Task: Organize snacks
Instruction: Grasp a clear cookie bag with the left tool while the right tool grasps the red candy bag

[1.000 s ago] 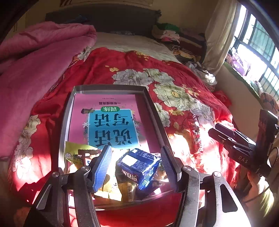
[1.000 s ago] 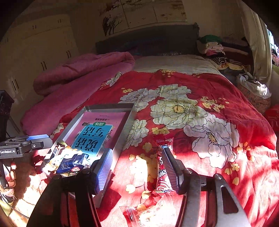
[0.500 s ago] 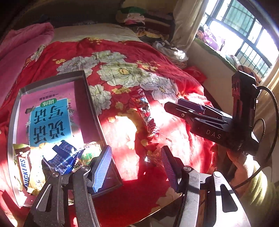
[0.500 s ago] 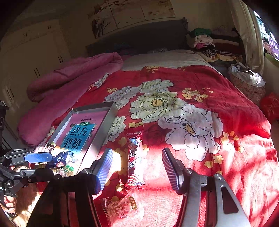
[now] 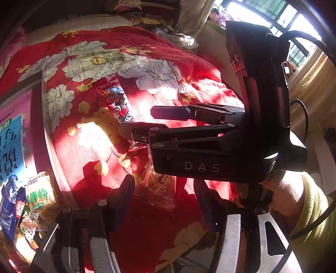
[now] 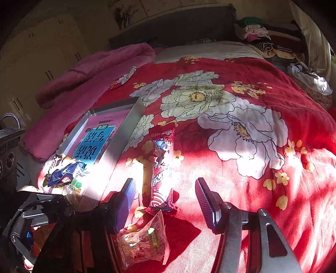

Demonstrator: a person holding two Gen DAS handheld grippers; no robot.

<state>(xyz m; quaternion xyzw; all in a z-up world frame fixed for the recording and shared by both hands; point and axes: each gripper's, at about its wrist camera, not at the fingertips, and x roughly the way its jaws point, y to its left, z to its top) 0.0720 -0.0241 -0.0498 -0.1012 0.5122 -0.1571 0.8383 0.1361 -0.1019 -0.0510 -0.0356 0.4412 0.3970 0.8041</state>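
Hard sunlight enters from the barred window (image 5: pixel 271 12) at 1 o'clock in the left wrist view; panes blown out white. Bright patches fall across the red floral quilt (image 6: pixel 241 130), strongest near the grey tray (image 6: pixel 134 117) at 8 o'clock in the right wrist view, where the snack packets (image 6: pixel 63 176) wash out in glare. Crisp dark shadows lie under both sets of fingers. The wardrobe (image 6: pixel 42 52) at 10 o'clock stays dim. Fisheye bending and black vignette at all corners. Slight softness; the near gripper bodies are silhouetted.
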